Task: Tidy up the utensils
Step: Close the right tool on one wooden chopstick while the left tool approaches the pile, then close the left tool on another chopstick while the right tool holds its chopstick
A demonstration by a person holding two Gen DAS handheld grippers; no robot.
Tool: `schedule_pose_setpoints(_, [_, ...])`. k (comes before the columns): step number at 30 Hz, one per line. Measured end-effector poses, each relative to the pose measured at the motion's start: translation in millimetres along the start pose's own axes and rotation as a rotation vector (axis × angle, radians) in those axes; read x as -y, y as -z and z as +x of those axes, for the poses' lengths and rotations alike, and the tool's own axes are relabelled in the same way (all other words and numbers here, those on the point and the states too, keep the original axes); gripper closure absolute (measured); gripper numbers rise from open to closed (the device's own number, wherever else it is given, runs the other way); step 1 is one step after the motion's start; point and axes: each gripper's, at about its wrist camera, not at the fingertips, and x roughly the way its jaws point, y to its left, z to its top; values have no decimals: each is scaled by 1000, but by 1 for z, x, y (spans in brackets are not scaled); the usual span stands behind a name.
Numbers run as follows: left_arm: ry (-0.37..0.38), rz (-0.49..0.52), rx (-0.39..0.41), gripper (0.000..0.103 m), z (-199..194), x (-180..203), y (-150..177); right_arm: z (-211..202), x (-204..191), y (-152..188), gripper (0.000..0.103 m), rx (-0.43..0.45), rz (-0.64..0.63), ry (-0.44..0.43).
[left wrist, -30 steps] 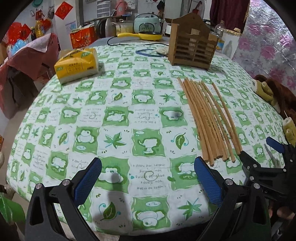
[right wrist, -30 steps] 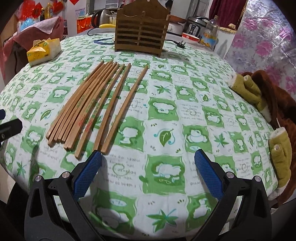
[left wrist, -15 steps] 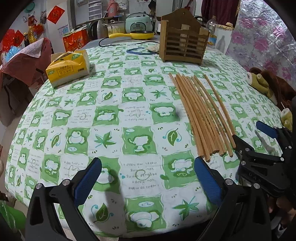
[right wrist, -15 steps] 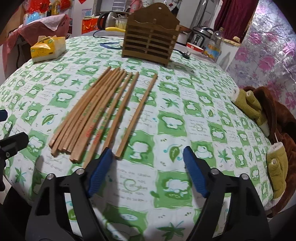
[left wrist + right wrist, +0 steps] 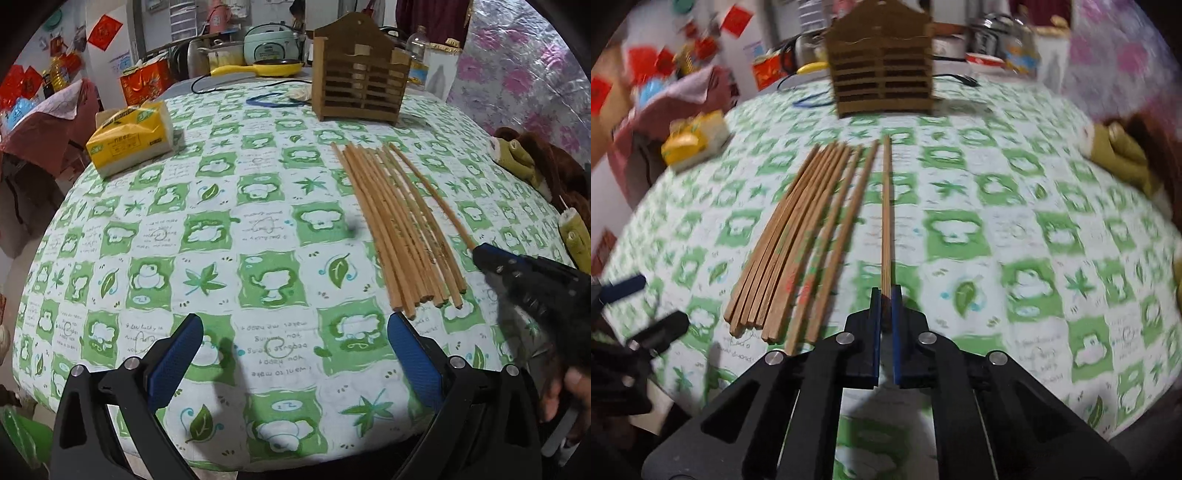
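Note:
Several wooden chopsticks (image 5: 399, 225) lie side by side on the green-and-white tablecloth (image 5: 221, 236), pointing toward a slatted wooden utensil holder (image 5: 360, 92) at the far side. In the right wrist view my right gripper (image 5: 885, 295) is shut on the near end of the rightmost chopstick (image 5: 886, 210), beside the rest of the bundle (image 5: 798, 236); the holder (image 5: 882, 70) stands beyond. My left gripper (image 5: 295, 347) is open and empty, to the left of the bundle's near ends. The right gripper (image 5: 495, 258) also shows at the right of the left wrist view.
A yellow tissue pack (image 5: 129, 136) lies at the table's far left. A blue band (image 5: 269, 101), a yellow pan (image 5: 266, 68) and a rice cooker (image 5: 267, 46) sit behind. A plush toy (image 5: 524, 162) lies at the right edge.
My right gripper moved in onto the rightmost chopstick and closed on its near end. The left gripper drew back slightly and stayed open.

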Motion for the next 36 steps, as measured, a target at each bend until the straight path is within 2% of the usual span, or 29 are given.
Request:
schedule_pose_setpoints(4, [31, 5, -13, 5, 6, 6, 0, -16, 14, 1, 97, 36, 9, 7])
schedule_pose_setpoints(11, [-28, 75, -16, 5, 16, 22, 4, -15, 24, 8, 97, 17, 18, -3])
schedule_pose_setpoints(13, [-43, 85, -22, 9, 21, 24, 4, -14, 25, 10, 97, 17, 16, -8])
schedule_pose_setpoints(26, [-23, 78, -12, 10, 30, 33, -7, -7, 39, 12, 97, 4, 56, -40])
schedule_pose_setpoints(28, [-13, 80, 1, 15, 31, 35, -7, -6, 39, 12, 96, 3, 58, -43])
schedule_pose_setpoints(33, [25, 152, 57, 49, 27, 52, -6, -7, 40, 12, 95, 3, 60, -42])
schedule_pose_setpoints(36, [51, 172, 69, 62, 26, 56, -4, -7, 40, 13, 93, 6, 62, -40])
